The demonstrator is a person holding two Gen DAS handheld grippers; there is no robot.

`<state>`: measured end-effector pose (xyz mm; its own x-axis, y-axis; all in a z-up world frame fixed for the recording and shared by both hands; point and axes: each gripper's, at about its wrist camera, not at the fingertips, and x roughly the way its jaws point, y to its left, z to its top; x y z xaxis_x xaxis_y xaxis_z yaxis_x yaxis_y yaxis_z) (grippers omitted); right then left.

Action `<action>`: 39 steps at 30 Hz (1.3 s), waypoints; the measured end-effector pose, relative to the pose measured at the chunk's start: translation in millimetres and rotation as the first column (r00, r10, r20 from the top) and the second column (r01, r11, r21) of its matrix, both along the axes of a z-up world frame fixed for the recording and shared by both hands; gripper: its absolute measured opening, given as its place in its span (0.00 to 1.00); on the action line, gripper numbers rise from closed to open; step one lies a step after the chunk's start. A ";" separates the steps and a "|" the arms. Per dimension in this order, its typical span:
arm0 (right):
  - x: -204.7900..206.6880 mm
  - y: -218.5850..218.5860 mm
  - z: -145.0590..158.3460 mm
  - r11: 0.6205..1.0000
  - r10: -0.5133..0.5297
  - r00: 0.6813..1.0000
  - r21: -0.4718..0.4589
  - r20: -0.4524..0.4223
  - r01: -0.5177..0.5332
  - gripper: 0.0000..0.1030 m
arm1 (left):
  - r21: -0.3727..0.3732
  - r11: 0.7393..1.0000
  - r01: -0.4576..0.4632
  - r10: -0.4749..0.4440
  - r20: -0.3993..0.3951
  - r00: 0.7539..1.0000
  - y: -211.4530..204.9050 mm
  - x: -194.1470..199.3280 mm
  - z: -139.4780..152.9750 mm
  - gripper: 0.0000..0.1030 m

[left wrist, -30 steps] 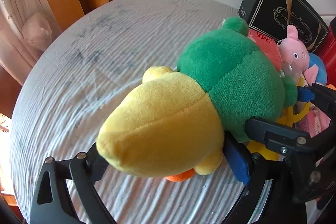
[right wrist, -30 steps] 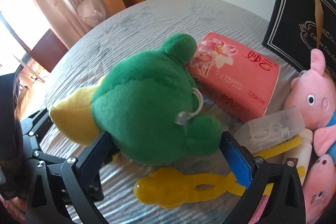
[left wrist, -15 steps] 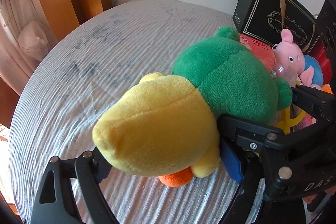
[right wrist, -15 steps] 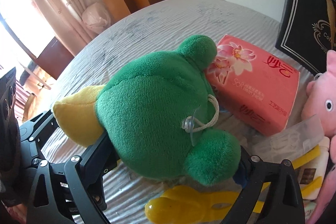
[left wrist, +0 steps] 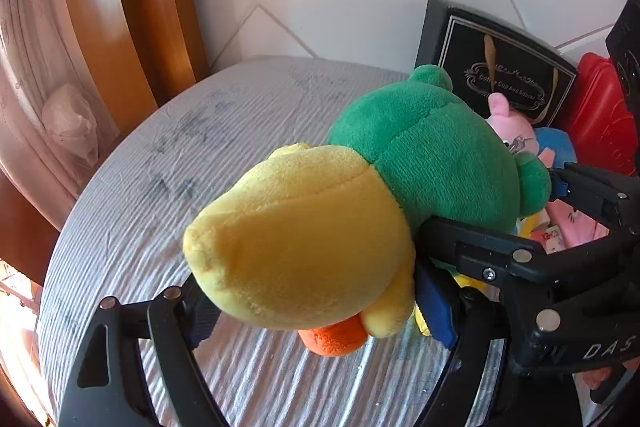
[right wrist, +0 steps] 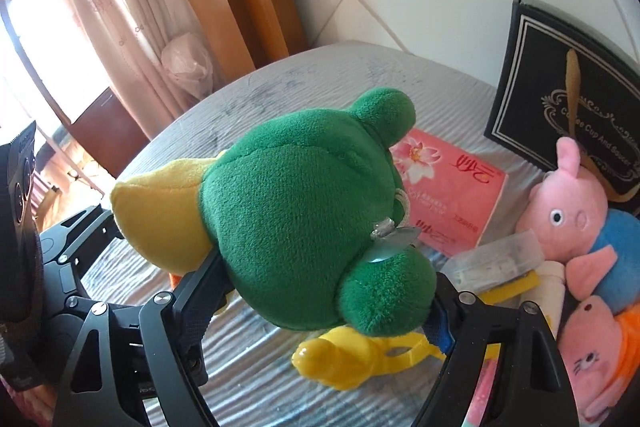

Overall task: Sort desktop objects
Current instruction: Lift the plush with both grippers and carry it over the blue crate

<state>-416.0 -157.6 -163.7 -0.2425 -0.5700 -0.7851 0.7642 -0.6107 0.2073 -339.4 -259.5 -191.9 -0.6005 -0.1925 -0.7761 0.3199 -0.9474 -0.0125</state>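
Note:
A plush duck with a yellow body (left wrist: 312, 227) and a green hooded head (right wrist: 296, 207) hangs tilted just above the striped grey tablecloth (left wrist: 160, 187). My left gripper (left wrist: 316, 307) has the yellow body between its pads, which press into it as the jaws keep closing. My right gripper (right wrist: 324, 303) squeezes the green head the same way, its jaws also closing. An orange foot (left wrist: 332, 339) pokes out beneath the body. The right gripper's black frame (left wrist: 560, 227) crosses the left wrist view just behind the green head.
A pink tissue pack (right wrist: 448, 187), a clear plastic case (right wrist: 496, 259) and a yellow plastic tool (right wrist: 352, 355) lie under and beside the duck. Pink pig plushes (right wrist: 568, 207), a black gift box (right wrist: 572, 107) and a red case (left wrist: 596, 123) crowd the right. A wooden frame stands at the left.
Both grippers have risen with the duck, which has come up off the cloth. Their jaws have narrowed into the plush. More wall shows behind the table.

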 end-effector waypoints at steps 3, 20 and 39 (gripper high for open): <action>10.1 9.3 25.1 1.000 -0.017 0.999 -0.026 -0.036 0.016 0.82 | -0.012 1.000 0.018 -0.018 -0.047 0.999 10.0 11.6 25.3 0.79; 131.4 145.9 169.1 0.970 -0.235 0.933 -0.123 -0.274 0.208 0.82 | -0.101 0.963 0.248 -0.267 -0.278 0.923 140.4 103.3 160.3 0.79; 261.3 437.3 240.7 0.714 -0.692 0.616 -0.234 -0.375 0.660 0.82 | -0.218 0.676 0.704 -0.726 -0.361 0.586 440.0 157.1 240.6 0.80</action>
